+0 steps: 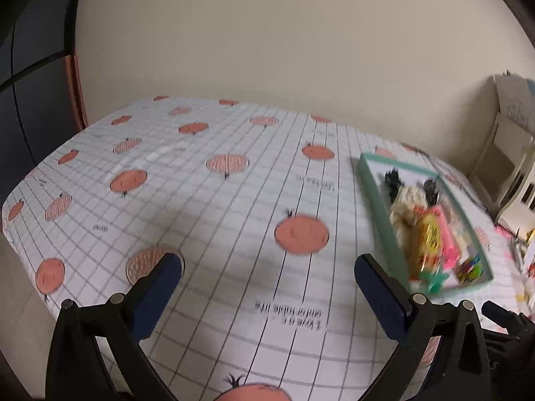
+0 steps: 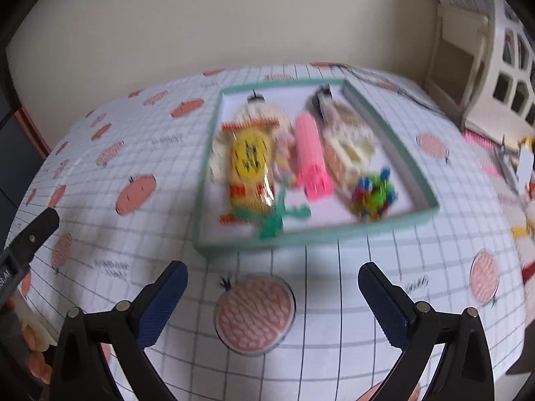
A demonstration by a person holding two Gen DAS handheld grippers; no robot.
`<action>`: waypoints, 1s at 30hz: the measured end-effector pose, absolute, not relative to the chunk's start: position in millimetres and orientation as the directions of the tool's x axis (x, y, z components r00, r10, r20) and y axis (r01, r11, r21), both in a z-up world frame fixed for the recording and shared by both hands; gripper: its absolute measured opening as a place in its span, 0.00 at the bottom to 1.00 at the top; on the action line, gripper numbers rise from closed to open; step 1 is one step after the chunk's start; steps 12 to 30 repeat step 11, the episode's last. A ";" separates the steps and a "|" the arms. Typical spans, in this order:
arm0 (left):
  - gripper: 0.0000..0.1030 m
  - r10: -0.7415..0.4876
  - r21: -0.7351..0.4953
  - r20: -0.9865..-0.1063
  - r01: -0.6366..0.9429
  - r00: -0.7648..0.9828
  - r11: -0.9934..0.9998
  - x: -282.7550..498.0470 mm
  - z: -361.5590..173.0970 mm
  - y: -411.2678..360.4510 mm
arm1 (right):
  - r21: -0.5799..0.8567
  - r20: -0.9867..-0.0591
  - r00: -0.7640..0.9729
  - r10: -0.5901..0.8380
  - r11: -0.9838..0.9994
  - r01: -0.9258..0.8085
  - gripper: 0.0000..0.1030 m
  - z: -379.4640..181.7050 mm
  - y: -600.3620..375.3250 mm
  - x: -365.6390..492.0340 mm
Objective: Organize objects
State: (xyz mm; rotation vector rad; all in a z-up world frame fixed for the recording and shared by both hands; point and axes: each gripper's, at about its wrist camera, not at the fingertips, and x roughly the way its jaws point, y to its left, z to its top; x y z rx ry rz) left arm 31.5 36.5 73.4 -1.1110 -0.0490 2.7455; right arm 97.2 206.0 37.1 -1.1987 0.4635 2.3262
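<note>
1. On the table (image 2: pixel 334 300), with its grid-and-orange-circle cloth, we're looking at a mint green tray (image 2: pixel 414 180) sitting toward the far middle in the right wrist view.
2. We're holding the right gripper (image 2: pixel 272 287) just in front of the tray's near edge, fingers spread wide apart with nothing between them, only the cloth showing below.
3. We're seeing the left gripper (image 1: pixel 267 280) hanging over bare cloth too, fingers also wide apart and gripping nothing. From there the tray (image 1: pixel 371 193) is sitting off to the right.
4. Inside the tray, everything's a bit blurry, but we're making out a yellow packet (image 2: pixel 249 163) on the left side, a pink tube (image 2: pixel 311 153) lying lengthwise in the middle, and a bag of colourful bits (image 2: pixel 372 197) at the near right corner.
5. We're also spotting a green squiggly thing (image 2: pixel 277 217) lying across the near end of the yellow packet, plus some pale cream stuff behind, too smeared to call.
6. Over on the far right we're catching a cream shelf (image 2: pixel 485 60) against the wall, beside the table.
</note>
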 end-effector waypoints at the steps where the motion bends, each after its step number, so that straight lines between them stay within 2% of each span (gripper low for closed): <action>1: 1.00 0.169 -0.081 -0.696 -0.158 -0.698 -0.984 34.1 67.1 38.1 | 0.060 -0.832 -0.487 0.267 -0.828 -0.557 1.00 31.5 204.5 98.7; 11: 1.00 0.109 0.009 -0.756 -0.176 -0.645 -0.984 43.3 28.1 48.1 | -0.022 -0.852 -0.426 0.305 -0.833 -0.553 1.00 4.2 197.0 105.5; 30: 1.00 0.109 0.009 -0.756 -0.176 -0.645 -0.984 43.3 28.1 48.1 | -0.022 -0.852 -0.426 0.305 -0.833 -0.553 1.00 4.2 197.0 105.5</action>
